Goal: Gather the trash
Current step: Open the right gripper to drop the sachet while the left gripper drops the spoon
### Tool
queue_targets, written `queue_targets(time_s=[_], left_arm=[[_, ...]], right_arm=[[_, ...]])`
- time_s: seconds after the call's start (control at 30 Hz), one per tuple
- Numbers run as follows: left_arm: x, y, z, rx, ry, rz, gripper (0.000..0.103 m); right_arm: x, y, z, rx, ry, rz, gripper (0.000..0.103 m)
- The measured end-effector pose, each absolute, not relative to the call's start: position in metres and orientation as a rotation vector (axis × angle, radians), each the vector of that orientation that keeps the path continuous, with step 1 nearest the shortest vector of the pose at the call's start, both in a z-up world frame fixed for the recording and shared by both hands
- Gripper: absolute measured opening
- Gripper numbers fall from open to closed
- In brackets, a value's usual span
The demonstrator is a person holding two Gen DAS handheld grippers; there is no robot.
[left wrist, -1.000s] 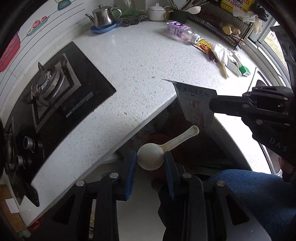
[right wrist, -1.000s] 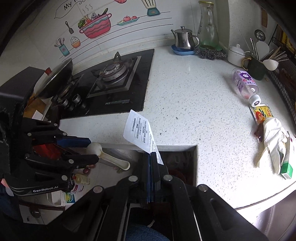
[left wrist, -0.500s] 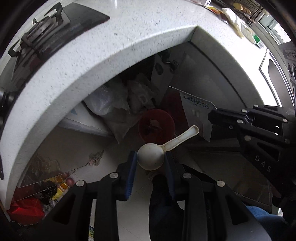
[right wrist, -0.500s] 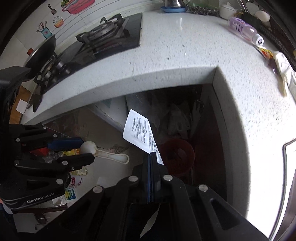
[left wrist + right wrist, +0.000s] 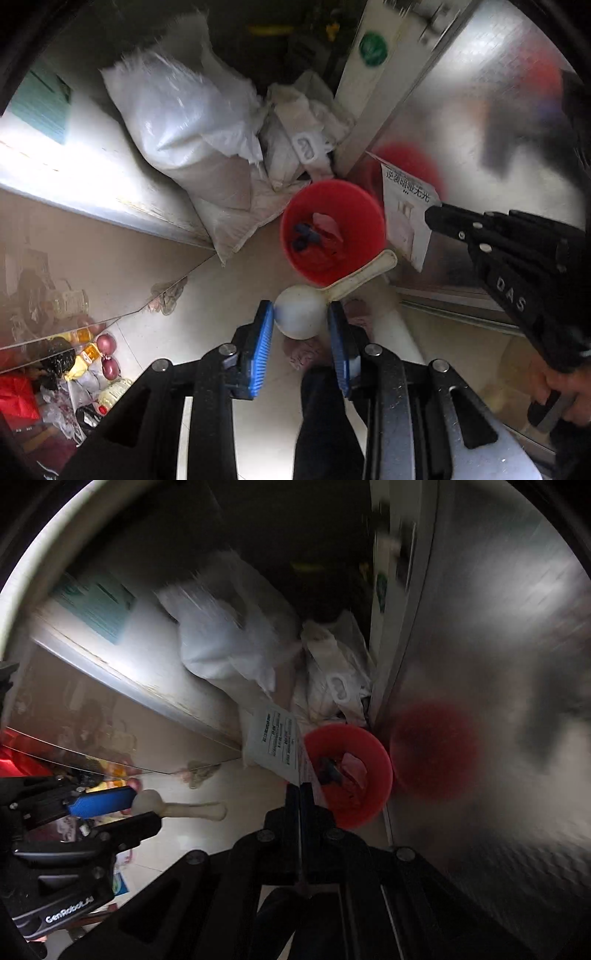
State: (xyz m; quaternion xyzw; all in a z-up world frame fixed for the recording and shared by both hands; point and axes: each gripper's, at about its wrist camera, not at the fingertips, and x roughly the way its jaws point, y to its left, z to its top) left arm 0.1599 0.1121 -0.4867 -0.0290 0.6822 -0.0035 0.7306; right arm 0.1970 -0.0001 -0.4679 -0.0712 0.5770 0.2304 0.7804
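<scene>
Left tool: clenched on bowl of white scoop; handle points forward-right, tip over rim of red bin.
Right tool: pinching paper slip, just beside bin rim, slightly nearer.
Bin: on floor, ahead and below both tools.
Change: tabletop out of view; both tools lower, nearer bin.

Both views downward (shared red bin)

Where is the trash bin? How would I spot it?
Look at the tall shiny metal panel standing on the pale floor. At its foot, in front of the crumpled white plastic bags, sits the round red plastic bin. It is the only bright red, open-topped container there.
</scene>
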Motion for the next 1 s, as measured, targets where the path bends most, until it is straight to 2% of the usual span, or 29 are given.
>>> queue_targets(time_s=[0.2,0.4,0.43,0.47,0.5,0.53,0.6,0.67,0.87,0.93,1.0], left_arm=[[0.161,0.122,-0.533,-0.093,1.509,0.014,0.028],[0.168,0.129,-0.541,-0.085,1.509,0.019,0.028],[0.169,0.131,-0.54,-0.084,1.511,0.021,0.028],[0.17,0.132,-0.54,-0.081,1.513,0.023,0.028],[0.171,0.133,-0.539,-0.08,1.515,0.025,0.028],[0.172,0.134,-0.54,-0.08,1.52,0.025,0.028],[0.175,0.134,-0.54,-0.073,1.519,0.022,0.028],[0.177,0.133,-0.54,-0.071,1.517,0.018,0.028],[0.184,0.128,-0.543,-0.061,1.516,-0.011,0.028],[0.188,0.125,-0.543,-0.062,1.509,-0.023,0.028],[0.19,0.121,-0.544,-0.059,1.498,-0.046,0.028]], right_arm=[[0.224,0.0,-0.53,-0.176,1.262,0.479,0.0],[0.215,-0.005,-0.54,-0.176,1.266,0.486,0.003],[0.211,-0.005,-0.538,-0.177,1.263,0.48,0.012],[0.21,-0.005,-0.535,-0.189,1.251,0.47,0.032],[0.207,-0.003,-0.535,-0.191,1.242,0.476,0.041],[0.206,-0.003,-0.533,-0.195,1.233,0.479,0.049],[0.204,-0.002,-0.53,-0.22,1.212,0.472,0.055],[0.203,-0.003,-0.524,-0.217,1.203,0.469,0.074],[0.203,-0.007,-0.512,-0.191,1.187,0.441,0.098],[0.201,-0.009,-0.51,-0.193,1.182,0.403,0.102],[0.199,-0.01,-0.512,-0.189,1.188,0.369,0.103]])
